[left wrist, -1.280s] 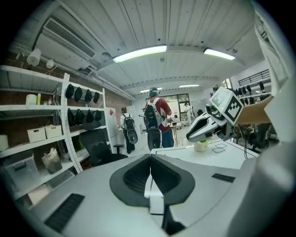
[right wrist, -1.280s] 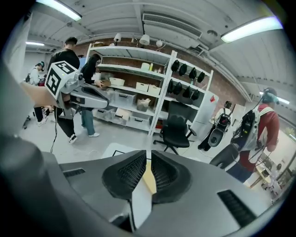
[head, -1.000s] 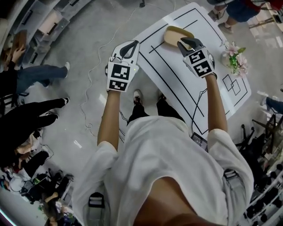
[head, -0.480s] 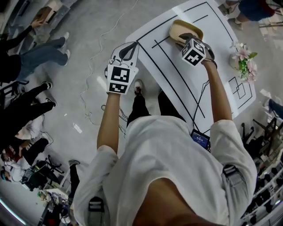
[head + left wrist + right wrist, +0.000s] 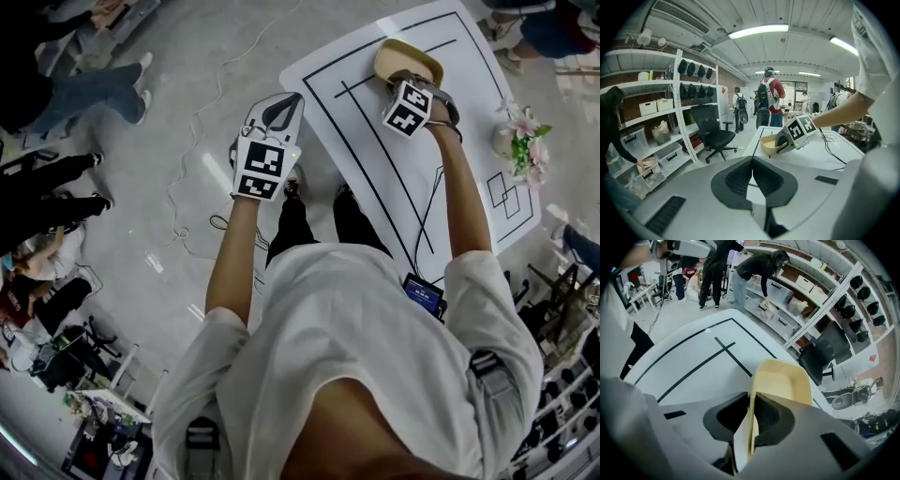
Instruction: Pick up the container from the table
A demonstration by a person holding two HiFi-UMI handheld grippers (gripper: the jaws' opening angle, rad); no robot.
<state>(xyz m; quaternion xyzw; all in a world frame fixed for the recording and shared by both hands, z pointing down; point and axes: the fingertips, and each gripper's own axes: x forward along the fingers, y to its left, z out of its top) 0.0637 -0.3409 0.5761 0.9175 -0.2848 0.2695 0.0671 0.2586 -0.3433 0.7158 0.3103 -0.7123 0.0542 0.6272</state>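
Note:
A shallow tan container (image 5: pixel 406 56) sits near the far corner of the white table (image 5: pixel 375 159), which is marked with black lines. My right gripper (image 5: pixel 417 82) points steeply down at the container's near rim. In the right gripper view the container (image 5: pixel 785 380) has its thin side wall standing between the jaws of the right gripper (image 5: pixel 751 401), which are closing and pinch it. My left gripper (image 5: pixel 279 105) hovers off the table's left edge, above the floor. Its jaws (image 5: pixel 752 165) are shut with nothing in them. The left gripper view shows the container (image 5: pixel 769 145) under the right gripper (image 5: pixel 786 142).
A vase of pink flowers (image 5: pixel 520 141) stands at the table's right side. A black cable (image 5: pixel 427 211) runs along the table towards me. An office chair (image 5: pixel 712 133) and shelves (image 5: pixel 651 117) stand left of the table. Several people stand around.
My right gripper has dropped and rolled onto the container's near rim, and the wall now stands between its jaws. My left gripper has sunk a little.

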